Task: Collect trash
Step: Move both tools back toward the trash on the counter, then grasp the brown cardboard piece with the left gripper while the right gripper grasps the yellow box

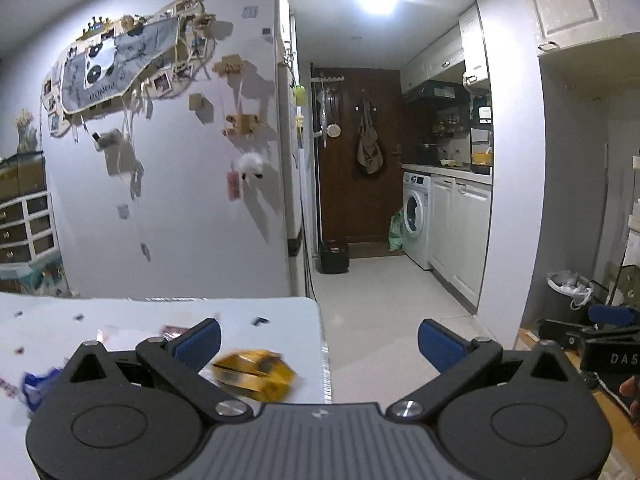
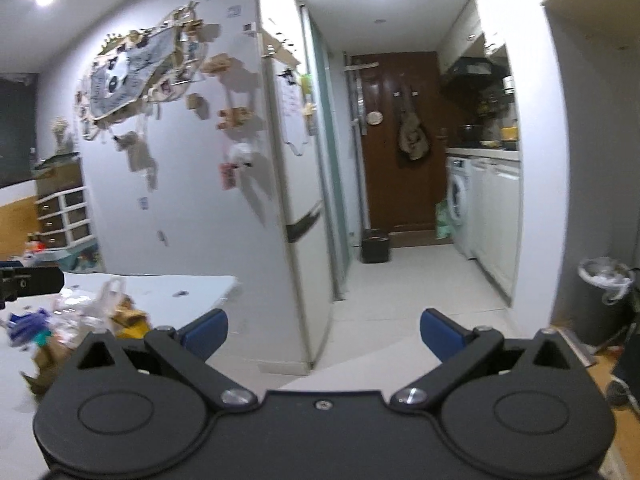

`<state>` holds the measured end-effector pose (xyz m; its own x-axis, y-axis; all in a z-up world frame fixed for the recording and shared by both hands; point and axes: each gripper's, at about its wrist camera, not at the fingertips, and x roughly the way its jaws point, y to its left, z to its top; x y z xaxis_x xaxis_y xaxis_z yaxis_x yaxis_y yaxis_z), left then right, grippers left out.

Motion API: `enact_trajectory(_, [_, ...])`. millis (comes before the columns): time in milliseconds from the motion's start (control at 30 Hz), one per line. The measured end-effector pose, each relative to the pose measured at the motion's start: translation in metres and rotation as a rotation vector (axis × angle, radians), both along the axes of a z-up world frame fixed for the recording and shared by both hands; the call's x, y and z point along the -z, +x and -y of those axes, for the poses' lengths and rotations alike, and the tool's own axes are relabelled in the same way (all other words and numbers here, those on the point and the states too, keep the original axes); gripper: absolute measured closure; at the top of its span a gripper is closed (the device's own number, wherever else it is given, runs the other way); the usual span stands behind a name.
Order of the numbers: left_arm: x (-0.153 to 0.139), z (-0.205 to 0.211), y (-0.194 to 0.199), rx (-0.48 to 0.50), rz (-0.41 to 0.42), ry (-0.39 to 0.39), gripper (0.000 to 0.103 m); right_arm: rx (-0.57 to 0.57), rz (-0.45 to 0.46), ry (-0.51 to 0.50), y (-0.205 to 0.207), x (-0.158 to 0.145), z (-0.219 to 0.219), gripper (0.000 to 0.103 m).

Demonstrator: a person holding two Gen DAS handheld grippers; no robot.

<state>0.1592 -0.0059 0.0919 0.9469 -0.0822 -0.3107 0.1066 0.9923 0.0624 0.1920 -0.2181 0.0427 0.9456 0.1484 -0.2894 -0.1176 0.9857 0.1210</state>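
A crumpled yellow wrapper (image 1: pixel 256 374) lies on the white table (image 1: pixel 280 312), near its right edge and just below my left gripper (image 1: pixel 320 342). That gripper is open with nothing between its blue pads. A blue wrapper (image 1: pixel 34 384) lies at the table's left. In the right wrist view, a heap of trash (image 2: pixel 80 320) sits on the table (image 2: pixel 192 284): a clear plastic bag, brown paper, blue scraps. My right gripper (image 2: pixel 323 330) is open and empty, out past the table edge over the floor. A bin with a white liner (image 2: pixel 606 292) stands at the right; it also shows in the left wrist view (image 1: pixel 570 294).
A white wall hung with photos and ornaments (image 1: pixel 160 120) rises behind the table. A hallway of pale floor tiles (image 1: pixel 380 292) leads to a brown door (image 1: pixel 360 152), a small black bin (image 1: pixel 334 256) and a washing machine (image 1: pixel 416 216). The other gripper (image 1: pixel 608 340) shows at the far right.
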Motion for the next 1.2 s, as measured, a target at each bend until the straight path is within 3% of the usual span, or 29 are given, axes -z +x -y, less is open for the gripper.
enact_trajectory(200, [-0.003,-0.052,0.007,0.024,-0.016,0.009,0.000,-0.055,-0.012,-0.036,0.013,-0.011,-0.048,0.000])
enact_trajectory(433, [0.013,-0.118,0.029,0.033,-0.045,-0.030,0.000,-0.157,-0.019,0.023,0.025,-0.017,-0.085,0.000])
enact_trajectory(633, [0.044,-0.166,0.053,0.121,-0.079,-0.130,0.000,-0.215,-0.027,0.050,0.047,-0.016,-0.108,0.000])
enact_trajectory(800, [0.071,-0.179,0.059,0.200,-0.093,-0.122,0.000,-0.322,-0.029,0.013,0.072,-0.012,-0.127,0.000])
enact_trajectory(1067, [0.092,-0.195,0.072,0.352,-0.166,-0.175,0.000,-0.447,-0.096,-0.094,0.129,0.002,-0.168,0.000])
enact_trajectory(1200, [0.102,-0.202,0.077,0.360,-0.198,-0.165,0.000,-0.524,-0.135,-0.121,0.158,0.015,-0.188,0.000])
